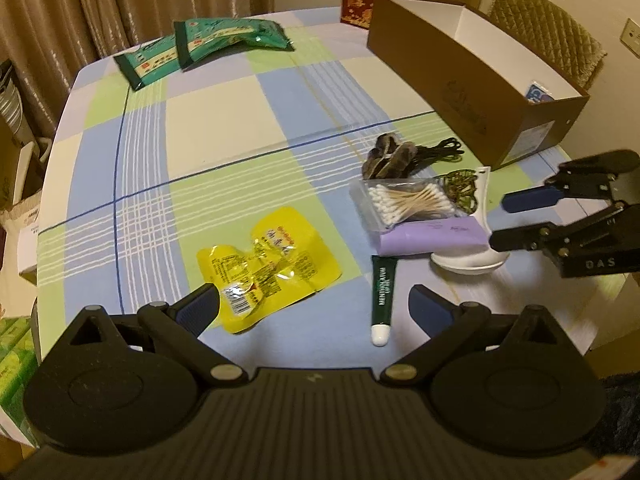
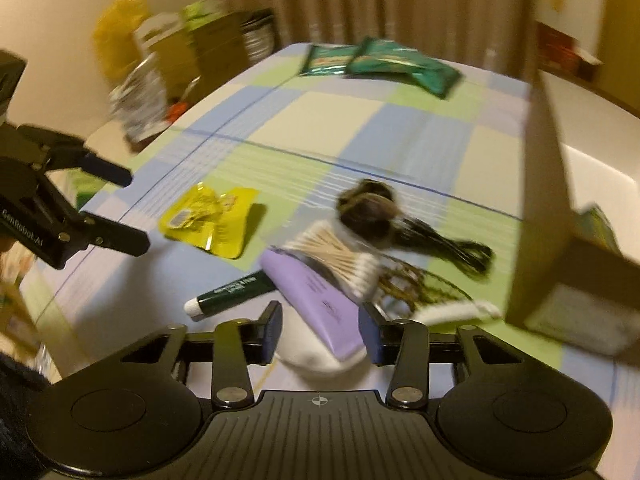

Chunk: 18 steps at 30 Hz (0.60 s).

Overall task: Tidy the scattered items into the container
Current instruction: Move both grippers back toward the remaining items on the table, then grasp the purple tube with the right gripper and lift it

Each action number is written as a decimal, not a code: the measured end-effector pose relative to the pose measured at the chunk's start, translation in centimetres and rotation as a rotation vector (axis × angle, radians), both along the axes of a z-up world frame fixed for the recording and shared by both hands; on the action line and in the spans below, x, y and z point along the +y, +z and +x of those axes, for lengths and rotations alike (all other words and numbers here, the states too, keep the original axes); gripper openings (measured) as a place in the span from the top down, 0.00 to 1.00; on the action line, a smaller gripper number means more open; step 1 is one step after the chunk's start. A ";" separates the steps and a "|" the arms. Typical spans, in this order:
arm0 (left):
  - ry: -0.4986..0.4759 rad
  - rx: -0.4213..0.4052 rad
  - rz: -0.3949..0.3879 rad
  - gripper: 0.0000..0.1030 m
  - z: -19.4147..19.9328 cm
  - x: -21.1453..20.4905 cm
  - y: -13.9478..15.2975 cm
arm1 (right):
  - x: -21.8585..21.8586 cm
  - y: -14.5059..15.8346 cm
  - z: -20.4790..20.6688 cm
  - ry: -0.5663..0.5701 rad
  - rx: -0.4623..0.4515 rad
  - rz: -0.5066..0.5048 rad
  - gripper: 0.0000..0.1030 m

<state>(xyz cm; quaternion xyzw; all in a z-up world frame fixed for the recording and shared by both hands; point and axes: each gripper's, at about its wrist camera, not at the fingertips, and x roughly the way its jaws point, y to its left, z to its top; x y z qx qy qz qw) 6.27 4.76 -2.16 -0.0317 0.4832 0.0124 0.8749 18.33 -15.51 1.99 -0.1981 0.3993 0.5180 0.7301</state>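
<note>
Checked tablecloth (image 1: 224,128) under clutter: left gripper (image 1: 316,304) gapes wide over it; right gripper (image 2: 320,332) straddles purple tube (image 2: 316,300), fingers not yet touching.

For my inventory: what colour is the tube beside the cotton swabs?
Pale purple tube; clearest in the left wrist view.

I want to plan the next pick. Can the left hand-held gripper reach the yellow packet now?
Probably yes. The left hand-held gripper is open just above the yellow packet, and nothing lies over the packet or between them.
</note>
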 end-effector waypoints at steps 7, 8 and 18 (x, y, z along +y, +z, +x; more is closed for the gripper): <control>0.051 0.036 -0.012 0.04 0.1 1.6 -1.1 | 3.7 -1.9 1.3 0.194 -0.035 -0.076 0.63; 0.057 0.041 -0.011 0.04 0.2 1.8 -1.3 | 4.0 -2.2 1.4 0.221 -0.036 -0.087 0.63; 0.099 0.087 -0.001 0.04 0.9 2.9 -2.9 | 6.5 -4.2 2.1 0.406 -0.048 -0.173 0.67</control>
